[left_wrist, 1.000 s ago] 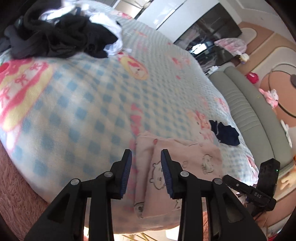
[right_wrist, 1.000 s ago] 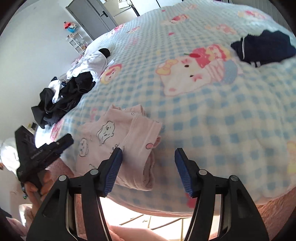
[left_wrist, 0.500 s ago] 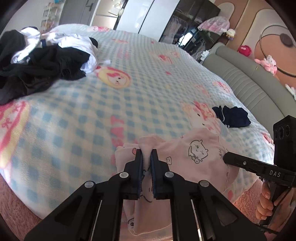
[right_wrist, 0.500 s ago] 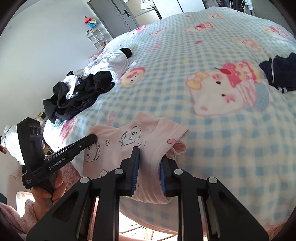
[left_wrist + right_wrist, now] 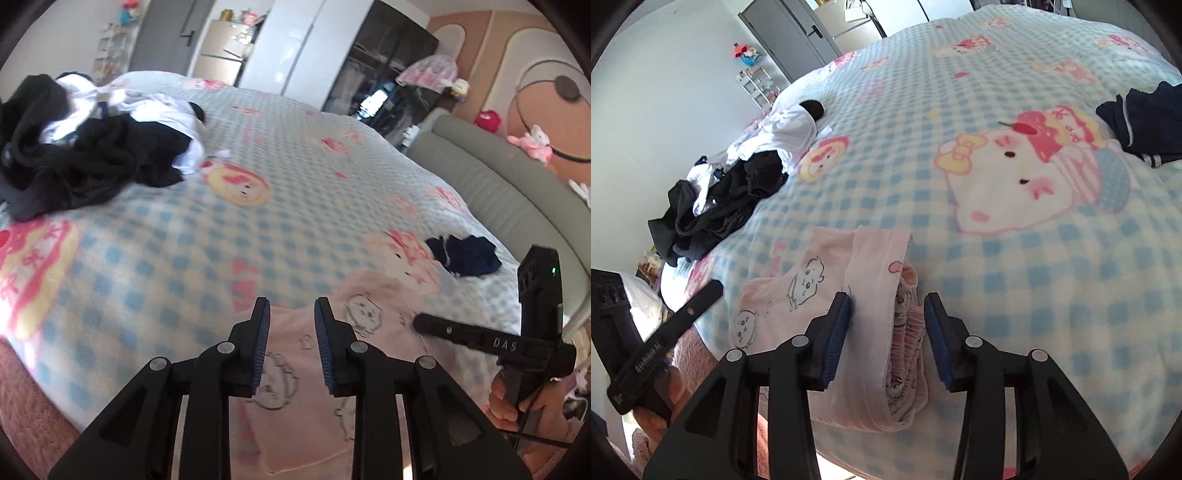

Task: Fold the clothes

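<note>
The pink garment (image 5: 827, 295) lay folded at the near edge of the bed (image 5: 1015, 277), right under both tools, a compact bundle with cartoon prints facing up. The right gripper (image 5: 886, 321) stood over the garment's right end, where the stacked, rolled layers showed; its jaws were opening, about half apart, the folded edge lying between them, the left pad just beside the cloth but with no visible squeeze. The left gripper (image 5: 291, 343) hung over the other end, its jaws opening too, a narrower gap, pink fabric seen through it below and nothing pinched.

And here was the relation that mattered: the bundle's long axis ran left to right along the bed's edge, from one gripper across to the other, so each hand sat nearest its own end. Neither was better placed for the whole piece. The thick folded end belonged to the right hand, the flatter printed panel to the left.

Off to the far left waited the heap of black and white clothes (image 5: 88, 147), well apart from the pink bundle. A small navy piece (image 5: 465, 254) lay beyond on the right, near the grey headboard (image 5: 517, 192). My read: this one looked finished and let go, with the heap likely next.
</note>
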### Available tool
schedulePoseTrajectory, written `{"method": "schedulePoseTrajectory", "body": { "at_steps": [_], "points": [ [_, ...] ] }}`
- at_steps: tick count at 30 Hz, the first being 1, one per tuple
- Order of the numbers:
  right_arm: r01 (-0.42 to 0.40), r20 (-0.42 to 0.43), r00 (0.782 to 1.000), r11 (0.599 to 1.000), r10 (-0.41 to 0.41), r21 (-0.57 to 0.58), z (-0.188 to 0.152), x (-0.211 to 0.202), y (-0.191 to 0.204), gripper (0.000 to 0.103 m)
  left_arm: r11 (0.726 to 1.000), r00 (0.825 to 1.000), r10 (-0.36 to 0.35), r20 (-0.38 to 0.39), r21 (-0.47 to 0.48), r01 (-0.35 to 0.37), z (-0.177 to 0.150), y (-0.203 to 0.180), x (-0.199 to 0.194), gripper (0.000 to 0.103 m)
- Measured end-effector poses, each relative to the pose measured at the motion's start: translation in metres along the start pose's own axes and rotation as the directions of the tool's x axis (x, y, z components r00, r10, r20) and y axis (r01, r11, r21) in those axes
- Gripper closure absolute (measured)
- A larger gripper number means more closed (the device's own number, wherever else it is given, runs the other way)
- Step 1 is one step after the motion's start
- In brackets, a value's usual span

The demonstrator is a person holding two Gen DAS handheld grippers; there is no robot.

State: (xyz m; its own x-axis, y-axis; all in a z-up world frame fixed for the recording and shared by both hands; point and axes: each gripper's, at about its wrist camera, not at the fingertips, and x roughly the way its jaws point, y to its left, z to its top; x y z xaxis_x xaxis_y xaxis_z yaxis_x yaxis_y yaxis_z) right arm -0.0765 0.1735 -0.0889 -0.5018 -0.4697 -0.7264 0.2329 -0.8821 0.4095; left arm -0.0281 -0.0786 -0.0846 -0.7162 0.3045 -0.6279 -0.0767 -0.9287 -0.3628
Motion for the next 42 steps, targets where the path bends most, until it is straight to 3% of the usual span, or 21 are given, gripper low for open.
{"method": "schedulePoseTrajectory", "body": {
  "at_steps": [3,4,6,8,9,12,17,19,24,26,29,32,36,42],
  "points": [
    [-0.024,0.071,0.997,0.999,0.027,-0.044,-0.005,-0.020,0.018,0.060,1.000,0.990,-0.008,-0.143,0.017,0.011,-0.014,-0.008,0.034,0.076],
    [-0.026,0.061,0.998,0.996,0.031,-0.083,-0.008,-0.018,0.026,0.060,1.000,0.986,0.011,-0.164,0.022,-0.007,-0.018,-0.010,0.040,0.076],
    [0.041,0.000,0.999,0.987,-0.041,-0.154,-0.017,0.003,0.034,0.064,0.999,0.984,0.036,-0.176,0.035,-0.030,-0.019,-0.010,0.045,0.076],
    [0.069,-0.047,0.996,0.989,-0.075,-0.128,-0.025,0.022,0.020,0.064,0.999,0.981,0.047,-0.187,0.016,-0.045,-0.021,-0.004,0.045,0.076],
    [0.042,-0.063,0.997,0.997,-0.046,-0.069,-0.027,0.026,0.006,0.063,0.999,0.980,0.047,-0.193,-0.001,-0.048,-0.022,0.001,0.045,0.076],
    [-0.004,-0.063,0.998,1.000,0.006,0.025,-0.023,0.019,-0.019,0.060,0.998,0.979,0.059,-0.194,-0.017,-0.064,-0.026,0.009,0.040,0.085],
    [0.114,-0.012,0.993,0.993,-0.114,-0.015,-0.017,0.002,-0.021,0.059,0.996,0.974,0.091,-0.206,-0.004,-0.094,-0.027,0.008,0.041,0.086],
    [0.127,-0.010,0.992,0.992,-0.127,0.007,-0.015,-0.005,-0.026,0.063,0.996,0.978,0.077,-0.191,-0.019,-0.082,-0.026,0.010,0.037,0.086],
    [0.048,0.040,0.998,0.997,-0.046,-0.056,-0.013,-0.016,-0.001,0.063,0.998,0.995,-0.059,-0.077,-0.034,0.056,-0.019,0.001,0.007,0.067],
    [0.022,0.030,0.999,0.998,-0.020,-0.064,-0.012,-0.010,0.006,0.063,0.999,0.994,-0.045,-0.101,-0.025,0.043,-0.021,-0.003,0.012,0.064],
    [0.049,0.023,0.999,0.998,-0.048,-0.026,-0.012,-0.005,0.005,0.063,0.999,0.983,0.024,-0.184,-0.020,-0.028,-0.028,0.002,0.030,0.065],
    [0.004,0.070,0.998,1.000,-0.006,0.018,-0.008,-0.020,0.001,0.061,0.999,0.982,0.004,-0.190,-0.051,-0.014,-0.028,0.008,0.031,0.065],
    [-0.038,0.062,0.997,0.999,0.040,-0.037,-0.009,-0.026,0.013,0.059,0.998,0.979,0.007,-0.205,-0.057,-0.020,-0.028,0.010,0.037,0.065],
    [0.066,-0.049,0.997,0.998,-0.066,-0.003,-0.020,0.003,-0.001,0.055,0.997,0.980,-0.006,-0.200,-0.074,-0.009,-0.028,0.013,0.035,0.065]
  ]
}}
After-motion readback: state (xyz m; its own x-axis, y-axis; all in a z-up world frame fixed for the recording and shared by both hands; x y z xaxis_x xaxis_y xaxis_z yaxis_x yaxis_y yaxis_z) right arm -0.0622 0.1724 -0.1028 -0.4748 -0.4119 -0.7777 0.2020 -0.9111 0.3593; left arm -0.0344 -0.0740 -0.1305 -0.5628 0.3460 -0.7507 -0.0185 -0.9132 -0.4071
